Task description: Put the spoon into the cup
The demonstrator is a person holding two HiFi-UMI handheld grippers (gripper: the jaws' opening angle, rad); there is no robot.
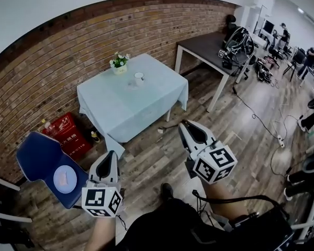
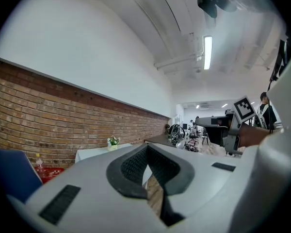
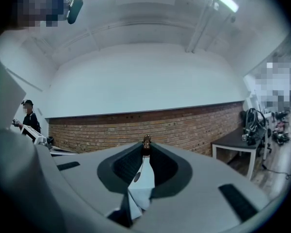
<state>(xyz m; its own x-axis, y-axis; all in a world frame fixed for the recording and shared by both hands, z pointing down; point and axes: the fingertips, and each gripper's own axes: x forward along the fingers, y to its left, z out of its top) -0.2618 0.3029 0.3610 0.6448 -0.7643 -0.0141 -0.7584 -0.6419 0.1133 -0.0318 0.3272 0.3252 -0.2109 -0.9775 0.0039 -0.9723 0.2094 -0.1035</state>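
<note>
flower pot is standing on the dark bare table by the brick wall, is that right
Not quite. The flower pot does stand by the brick wall, but it is on the table with the pale cloth, near its far edge. It is not on the dark bare table, which is further right. The head view shows this.

The pale tablecloth (image 1: pixel 131 101) is lying smooth and matt, draping in soft folds at its corners. The wall (image 1: pixel 68 51) is showing rough brick and the floor (image 1: pixel 157 161) worn wood planks. The right gripper (image 1: pixel 184 124) is showing a matt grey plastic shell with dark ribbed pads (image 3: pixel 128 166). The spoon (image 3: pixel 146 141) is showing a brown, wood-like handle end.
</note>
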